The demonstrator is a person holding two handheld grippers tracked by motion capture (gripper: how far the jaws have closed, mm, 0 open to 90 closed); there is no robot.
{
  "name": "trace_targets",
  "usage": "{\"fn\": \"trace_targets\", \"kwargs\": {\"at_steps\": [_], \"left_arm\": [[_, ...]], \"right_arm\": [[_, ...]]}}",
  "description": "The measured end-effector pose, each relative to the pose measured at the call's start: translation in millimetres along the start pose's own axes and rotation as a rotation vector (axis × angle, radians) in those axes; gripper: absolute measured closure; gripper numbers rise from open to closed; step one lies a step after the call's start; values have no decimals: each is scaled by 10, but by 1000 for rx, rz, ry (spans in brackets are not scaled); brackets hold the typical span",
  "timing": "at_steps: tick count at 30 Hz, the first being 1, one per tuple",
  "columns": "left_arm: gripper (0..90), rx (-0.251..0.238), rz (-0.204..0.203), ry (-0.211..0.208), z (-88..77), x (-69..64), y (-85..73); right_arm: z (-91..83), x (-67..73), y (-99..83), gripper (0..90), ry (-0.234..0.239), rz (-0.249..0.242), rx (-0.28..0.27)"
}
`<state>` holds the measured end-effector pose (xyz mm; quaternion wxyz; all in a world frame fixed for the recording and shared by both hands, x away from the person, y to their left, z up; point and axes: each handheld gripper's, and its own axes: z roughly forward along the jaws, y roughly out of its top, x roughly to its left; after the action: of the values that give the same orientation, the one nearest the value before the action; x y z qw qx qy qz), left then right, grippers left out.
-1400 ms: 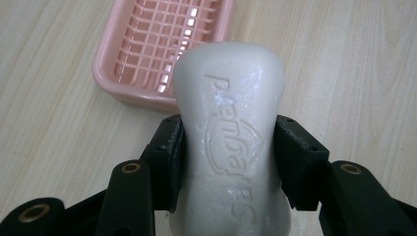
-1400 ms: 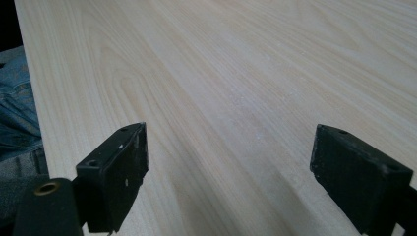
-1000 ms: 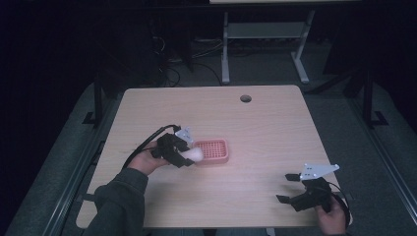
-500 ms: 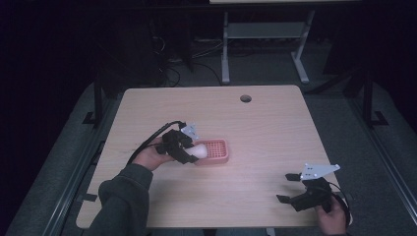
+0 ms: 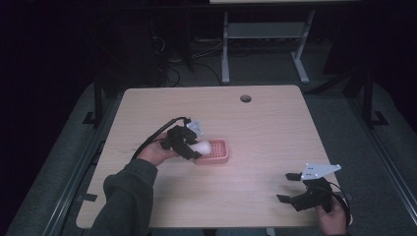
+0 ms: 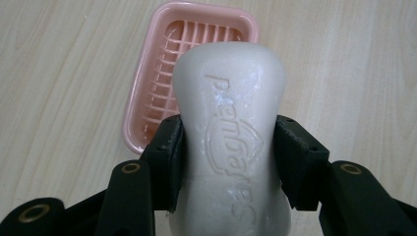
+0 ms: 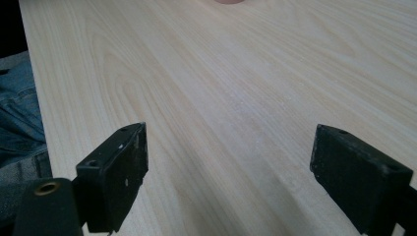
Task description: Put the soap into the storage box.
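A white bar of soap (image 6: 231,123) with raised lettering is clamped between the black jaws of my left gripper (image 6: 230,152). It hangs just above the left end of a pink ribbed soap dish (image 6: 162,73). From above, the soap (image 5: 201,146) and left gripper (image 5: 189,143) sit over the dish (image 5: 216,152) near the table's middle left. My right gripper (image 5: 290,188) rests at the table's front right corner, jaws wide apart with bare wood between them (image 7: 228,167).
The wooden table (image 5: 275,128) has a round cable hole (image 5: 245,98) near its far edge. A white desk frame (image 5: 265,34) stands on the dark floor behind. Blue denim (image 7: 17,113) shows past the table edge in the right gripper view.
The left gripper has carried the soap slightly rightward and forward over the dish. The right gripper has stayed put.
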<state>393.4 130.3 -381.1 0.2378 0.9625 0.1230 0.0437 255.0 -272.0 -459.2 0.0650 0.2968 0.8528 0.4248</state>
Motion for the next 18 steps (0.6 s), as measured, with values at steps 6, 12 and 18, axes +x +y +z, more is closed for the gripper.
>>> {"fn": "trace_targets", "kwargs": {"at_steps": [6,12,18], "left_arm": [[492,-2,-10,-2,39,69,21],[492,6,-15,-9,111,114,73],[492,8,-8,-10,153,131,131]], "right_arm": [[-17,-7,-6,141,0,1,-8],[-7,0,12,141,1,-3,-9],[-14,-5,5,142,0,3,-13]]}}
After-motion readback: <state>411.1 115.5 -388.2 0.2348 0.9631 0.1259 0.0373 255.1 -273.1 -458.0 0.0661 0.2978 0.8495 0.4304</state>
